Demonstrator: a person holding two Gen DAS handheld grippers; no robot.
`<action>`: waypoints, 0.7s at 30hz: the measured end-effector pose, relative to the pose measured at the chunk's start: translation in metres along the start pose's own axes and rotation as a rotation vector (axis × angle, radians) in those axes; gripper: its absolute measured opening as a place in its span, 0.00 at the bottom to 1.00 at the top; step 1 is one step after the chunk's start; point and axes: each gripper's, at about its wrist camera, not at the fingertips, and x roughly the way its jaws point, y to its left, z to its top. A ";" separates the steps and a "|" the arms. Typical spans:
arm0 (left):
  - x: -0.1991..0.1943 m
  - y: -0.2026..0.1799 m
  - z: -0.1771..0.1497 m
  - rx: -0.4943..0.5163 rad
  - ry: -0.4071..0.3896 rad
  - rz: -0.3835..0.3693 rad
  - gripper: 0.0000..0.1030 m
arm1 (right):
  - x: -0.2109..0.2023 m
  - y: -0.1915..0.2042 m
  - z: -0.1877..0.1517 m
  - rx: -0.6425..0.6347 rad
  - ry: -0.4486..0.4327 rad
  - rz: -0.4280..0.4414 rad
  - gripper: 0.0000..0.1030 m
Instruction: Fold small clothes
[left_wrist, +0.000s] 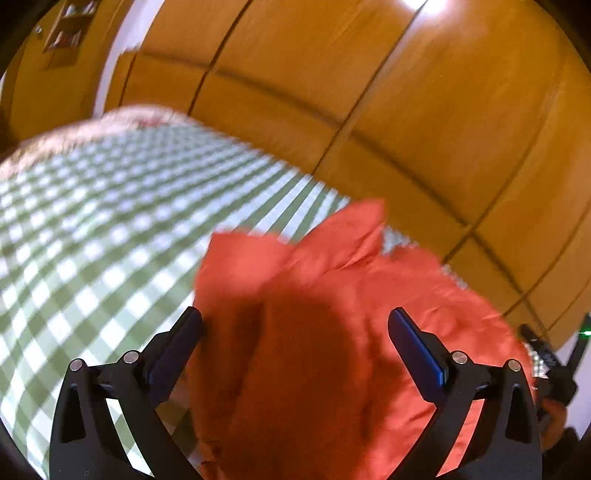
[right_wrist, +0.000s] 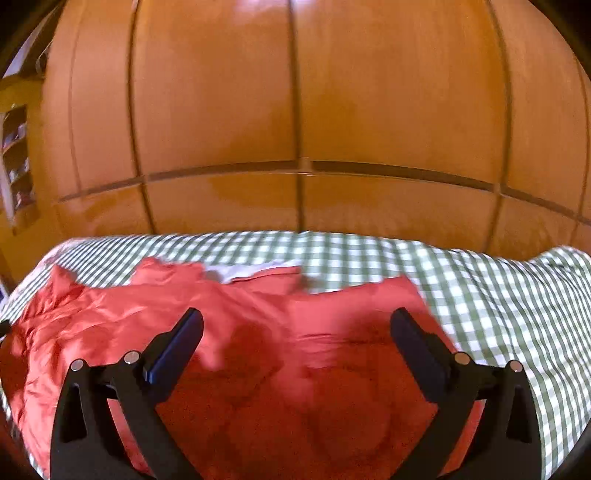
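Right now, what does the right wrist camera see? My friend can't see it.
A red garment lies rumpled on a green-checked bedcover, with the right gripper open above it, holding nothing. Wooden wardrobe doors stand behind.

We see glossy orange-brown wooden wardrobe panels (right_wrist: 295, 110) filling the upper frame, a green-and-white checked bedcover (right_wrist: 480, 288) across the middle, and open bookshelves (right_wrist: 16, 162) at far left, with glare top centre.

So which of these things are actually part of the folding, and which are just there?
Part of the job:
red garment
left tongs, open
right tongs, open

Just there:
checked cloth
wooden panels
shelf
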 end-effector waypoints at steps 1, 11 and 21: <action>0.006 0.003 -0.003 -0.010 0.029 0.013 0.97 | 0.010 0.004 -0.005 -0.024 0.032 -0.019 0.98; -0.022 0.024 -0.035 -0.159 0.017 -0.087 0.97 | 0.052 -0.001 -0.023 0.007 0.137 -0.051 0.98; -0.066 0.012 -0.064 -0.212 -0.001 -0.222 0.97 | -0.013 0.005 -0.028 0.061 0.058 -0.038 0.98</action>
